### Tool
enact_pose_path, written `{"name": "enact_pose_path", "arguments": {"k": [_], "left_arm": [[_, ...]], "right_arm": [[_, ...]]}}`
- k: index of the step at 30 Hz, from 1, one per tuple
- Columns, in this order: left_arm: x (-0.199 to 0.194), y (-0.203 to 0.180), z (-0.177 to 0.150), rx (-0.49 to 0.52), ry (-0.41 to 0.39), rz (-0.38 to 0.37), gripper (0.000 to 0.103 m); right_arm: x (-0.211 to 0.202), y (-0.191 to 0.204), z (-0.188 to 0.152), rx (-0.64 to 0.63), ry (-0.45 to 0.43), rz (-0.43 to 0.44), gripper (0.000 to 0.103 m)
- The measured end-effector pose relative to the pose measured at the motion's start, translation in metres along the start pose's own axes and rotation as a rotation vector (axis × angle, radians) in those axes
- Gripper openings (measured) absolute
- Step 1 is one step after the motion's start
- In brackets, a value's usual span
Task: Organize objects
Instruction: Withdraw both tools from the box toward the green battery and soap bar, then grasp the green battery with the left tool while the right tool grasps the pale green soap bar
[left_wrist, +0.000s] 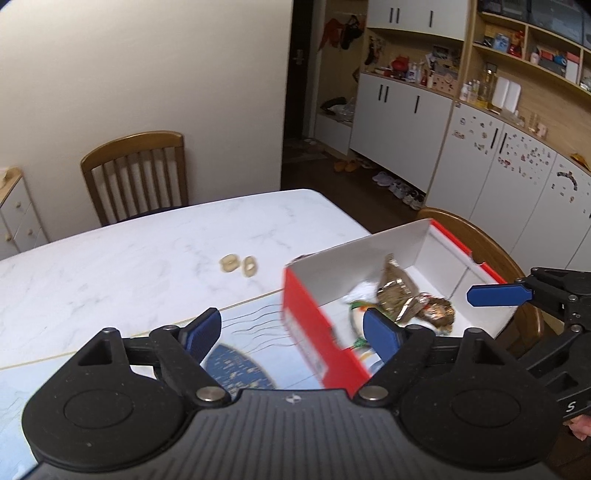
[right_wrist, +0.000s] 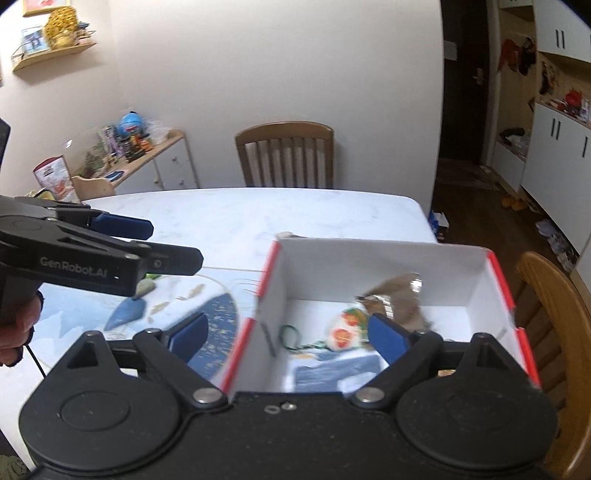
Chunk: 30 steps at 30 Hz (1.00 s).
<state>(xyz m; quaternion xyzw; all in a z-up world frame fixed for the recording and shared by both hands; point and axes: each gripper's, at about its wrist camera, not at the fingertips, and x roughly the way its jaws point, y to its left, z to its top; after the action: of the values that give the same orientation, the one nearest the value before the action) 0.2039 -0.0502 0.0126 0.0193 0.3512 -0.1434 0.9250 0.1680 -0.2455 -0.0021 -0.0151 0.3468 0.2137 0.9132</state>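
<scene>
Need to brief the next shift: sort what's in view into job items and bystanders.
Job: red-and-white box; gold foil wrappers inside it; two beige rings on the table; left gripper and right gripper, both open.
Bystanders: wooden chairs; sideboard clutter.

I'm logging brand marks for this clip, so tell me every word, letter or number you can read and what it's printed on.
"GenRobot.AI": on the side of the left gripper, in the right wrist view.
"S": on the body of the right gripper, in the left wrist view.
Label on the red box: too blurred to read.
Red-and-white packet on the sideboard: print too small to read.
</scene>
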Motion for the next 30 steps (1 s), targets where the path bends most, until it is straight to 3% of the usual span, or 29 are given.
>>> {"name": "enact_pose_path", "arguments": {"k": [4, 9, 26, 30], "left_arm": [[-0.008, 0.028, -0.008, -0.03, 0.01, 0.01, 0.086], [-0.016, 0.062, -0.017, -0.064, 0.006, 0.026, 0.099], [-0.026, 0.181, -0.042, -0.13, -0.044, 0.116, 0.103], [-0.019, 0.203, -0.045, -0.121, -0.022, 0.106, 0.103]], "right_arm": [[0.008, 0.024, 0.005, -0.014, 0.0, 0.005, 0.093], [0.019, 0.054, 0.008, -0.033, 0.018, 0.018, 0.093], [0.073, 0.159, 0.019, -0.153, 0.058, 0.082, 0.093], [0.089, 0.178, 0.021, -0.182, 0.068, 0.099, 0.093]]}}
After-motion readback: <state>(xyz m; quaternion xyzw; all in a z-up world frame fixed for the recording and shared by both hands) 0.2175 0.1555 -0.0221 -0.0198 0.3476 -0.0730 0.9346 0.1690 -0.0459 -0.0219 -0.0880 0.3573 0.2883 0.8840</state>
